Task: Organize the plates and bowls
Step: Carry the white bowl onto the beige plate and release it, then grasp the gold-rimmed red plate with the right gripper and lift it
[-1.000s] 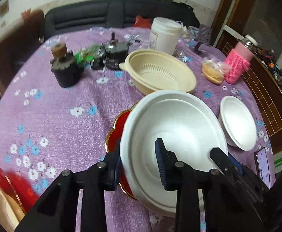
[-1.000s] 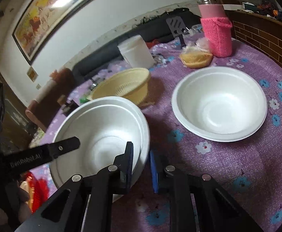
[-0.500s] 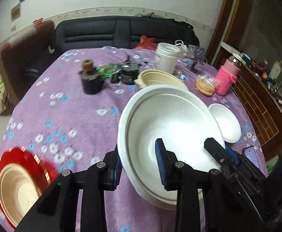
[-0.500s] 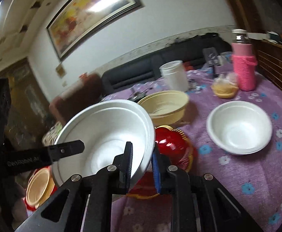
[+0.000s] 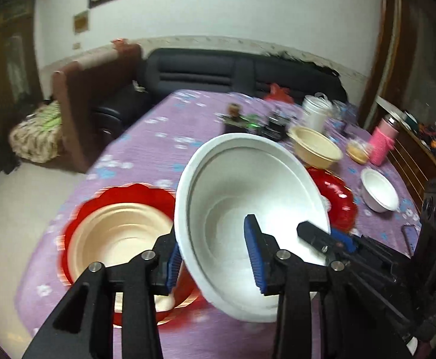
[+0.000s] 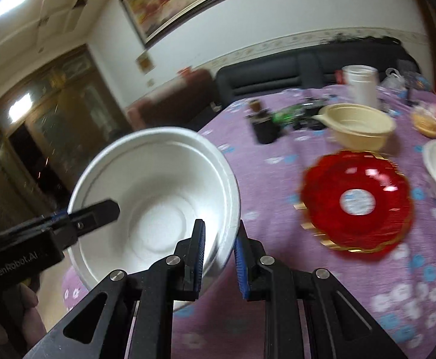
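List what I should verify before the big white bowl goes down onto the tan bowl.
1. Right gripper hold: ok. Its pads pinch the rim of the white bowl.
2. Left gripper hold: not ok. Its jaws are opening, with the rim between them.
3. Bowl level: not ok. It is tilted, with the opening turned toward the cameras.
4. Target free: ok. The tan bowl sits upright and empty on the red plate.
5. Bowl over the target: not ok. It hangs beside the tan bowl, not above it.
6. Clearance above the table: cannot tell. The frames are blurred.
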`<state>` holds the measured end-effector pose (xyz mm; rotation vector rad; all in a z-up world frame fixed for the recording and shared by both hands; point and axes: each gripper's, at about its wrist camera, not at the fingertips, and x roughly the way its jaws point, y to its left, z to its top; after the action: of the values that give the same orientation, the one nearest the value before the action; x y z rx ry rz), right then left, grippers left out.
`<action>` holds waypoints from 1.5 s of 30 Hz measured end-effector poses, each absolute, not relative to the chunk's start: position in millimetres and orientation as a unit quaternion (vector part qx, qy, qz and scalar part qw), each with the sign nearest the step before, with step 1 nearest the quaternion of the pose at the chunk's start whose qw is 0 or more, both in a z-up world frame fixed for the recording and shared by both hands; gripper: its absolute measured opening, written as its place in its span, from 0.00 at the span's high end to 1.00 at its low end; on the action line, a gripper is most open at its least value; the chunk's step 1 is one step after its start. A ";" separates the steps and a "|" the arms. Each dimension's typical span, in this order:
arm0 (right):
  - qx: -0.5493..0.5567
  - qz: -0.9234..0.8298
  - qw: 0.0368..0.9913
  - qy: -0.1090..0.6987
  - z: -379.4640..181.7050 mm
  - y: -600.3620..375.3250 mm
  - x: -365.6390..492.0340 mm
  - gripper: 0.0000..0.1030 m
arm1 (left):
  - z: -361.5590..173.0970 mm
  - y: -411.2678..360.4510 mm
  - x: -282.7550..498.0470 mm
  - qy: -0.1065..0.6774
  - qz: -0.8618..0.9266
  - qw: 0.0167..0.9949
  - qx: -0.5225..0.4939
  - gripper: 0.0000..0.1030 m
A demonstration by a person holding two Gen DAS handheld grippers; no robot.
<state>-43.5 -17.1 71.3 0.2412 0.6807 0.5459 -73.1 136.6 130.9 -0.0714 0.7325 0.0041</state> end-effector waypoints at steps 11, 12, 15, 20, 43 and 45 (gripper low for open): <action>-0.003 0.264 0.891 0.368 56.7 121.8 -32.9 0.78 | 86.7 260.1 -68.1 0.404 0.091 0.905 -0.094 0.59; -0.021 0.255 0.896 0.364 54.9 129.7 -33.5 0.78 | 81.6 264.5 -65.4 0.412 0.094 0.901 -0.094 0.58; -0.045 0.244 0.904 0.347 52.4 135.3 -41.0 0.71 | 73.1 275.0 -68.5 0.417 0.106 0.898 -0.097 0.49; -0.032 0.228 0.921 0.315 59.0 116.4 -54.2 0.36 | 75.4 281.1 -89.5 0.386 0.133 0.906 -0.107 0.25; 0.074 0.132 0.944 0.293 63.4 -42.7 -92.6 0.30 | 97.9 143.3 -131.7 0.368 0.025 0.927 -0.075 0.16; 0.086 0.110 0.945 0.297 65.5 -61.2 -83.6 0.30 | 94.9 137.2 -129.4 0.370 0.022 0.926 -0.069 0.16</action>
<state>-83.6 -61.2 65.4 0.1757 0.6052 0.2247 -129.4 137.2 94.9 -0.1421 0.7595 0.0461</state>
